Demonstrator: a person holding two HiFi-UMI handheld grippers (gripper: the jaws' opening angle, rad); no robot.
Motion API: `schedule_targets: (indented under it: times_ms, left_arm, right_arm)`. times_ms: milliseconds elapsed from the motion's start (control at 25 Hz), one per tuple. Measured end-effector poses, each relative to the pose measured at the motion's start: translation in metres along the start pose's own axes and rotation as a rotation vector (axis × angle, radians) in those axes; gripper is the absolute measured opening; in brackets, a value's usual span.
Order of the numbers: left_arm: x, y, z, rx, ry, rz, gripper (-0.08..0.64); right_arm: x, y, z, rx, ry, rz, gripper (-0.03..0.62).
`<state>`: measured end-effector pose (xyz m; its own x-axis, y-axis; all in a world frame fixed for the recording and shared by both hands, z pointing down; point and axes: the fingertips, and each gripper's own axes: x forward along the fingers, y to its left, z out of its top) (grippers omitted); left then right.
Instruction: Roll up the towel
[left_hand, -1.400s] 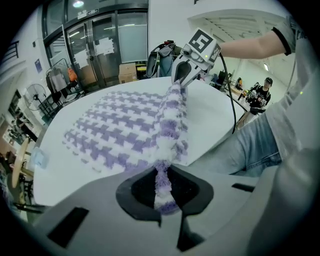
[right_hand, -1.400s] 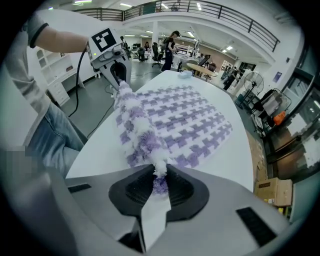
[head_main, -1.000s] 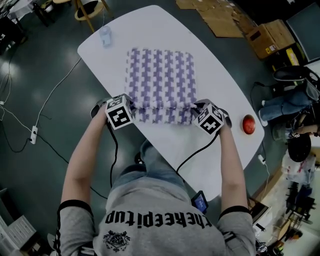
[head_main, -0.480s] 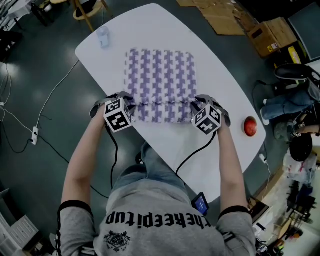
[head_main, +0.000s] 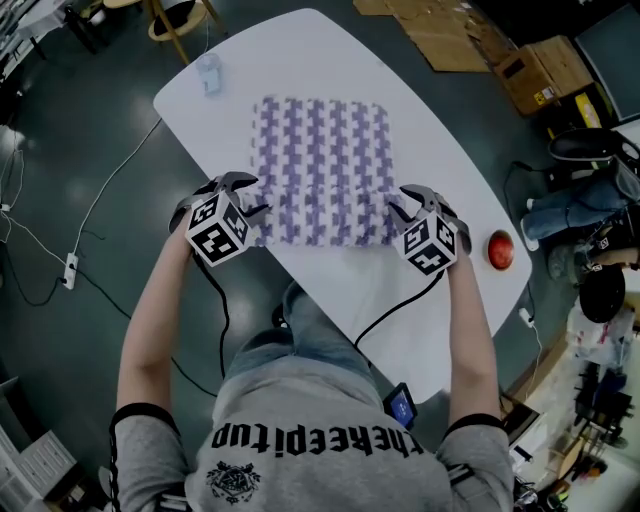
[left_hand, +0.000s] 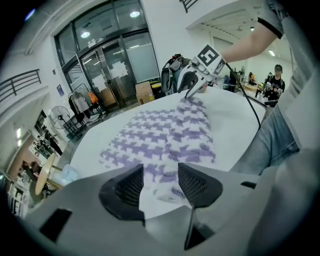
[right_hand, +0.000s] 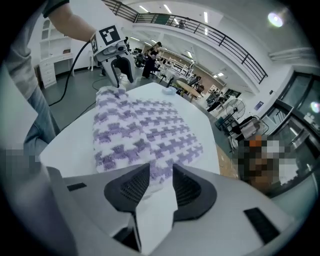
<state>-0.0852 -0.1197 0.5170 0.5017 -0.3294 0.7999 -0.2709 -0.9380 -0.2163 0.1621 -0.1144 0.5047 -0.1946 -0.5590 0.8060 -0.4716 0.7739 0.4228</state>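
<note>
Raised lately were the left hand-held gripper (head_main: 248, 197) and right hand-held gripper (head_main: 405, 203), jaws just opening. In head view, the towel (head_main: 322, 150) is laid on the bench (head_main: 300, 60), only its near edge rolled. In each gripper view, jaws are parted, nothing clamped. Most rolling seems left.

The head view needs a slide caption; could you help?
Left gripper and right gripper have just opened, releasing the towel's rolled edge.
</note>
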Motion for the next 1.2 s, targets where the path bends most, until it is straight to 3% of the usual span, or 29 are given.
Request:
schedule_targets:
  times_ms: [120,240,560,920,1200]
  left_arm:
    - [-0.012,-0.017,0.006,0.046,-0.014,-0.003,0.207]
    - [-0.011,-0.041,0.006,0.110,0.000,-0.024,0.215]
    - [0.001,-0.081,-0.016,0.241,0.092,0.004,0.239]
    - [0.017,-0.077,-0.030,0.271,0.172,0.089,0.239]
    - [0.028,-0.080,-0.030,0.269,0.189,0.054,0.239]
  right_arm:
    - [-0.016,0.008,0.007,-0.018,-0.025,0.017,0.143]
    - [-0.026,0.032,0.009,-0.033,-0.031,0.092,0.153]
    - [-0.020,0.096,-0.025,-0.140,0.062,0.183,0.176]
    - [0.002,0.101,-0.038,-0.202,0.131,0.150,0.179]
    - [0.014,0.096,-0.040,-0.222,0.156,0.153,0.179]
